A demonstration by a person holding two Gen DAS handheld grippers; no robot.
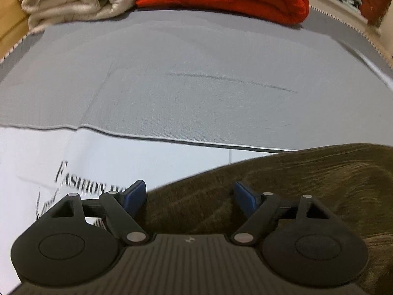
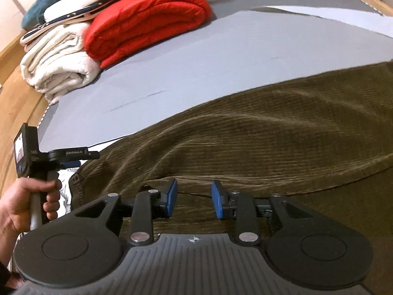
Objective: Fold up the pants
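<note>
My left gripper [image 1: 190, 196] gapes wide over the edge of the olive corduroy pants [image 1: 282, 186], gripping nothing. My right gripper [image 2: 194, 200] stands partly open, its blue pads [image 2: 172, 198] clear of the ribbed cloth beneath. The pants lie flat on a smooth grey sheet [image 2: 196, 68]. Beyond sit a plush red blanket [image 2: 147, 22] and a cream towel roll [image 2: 56, 61].
</note>
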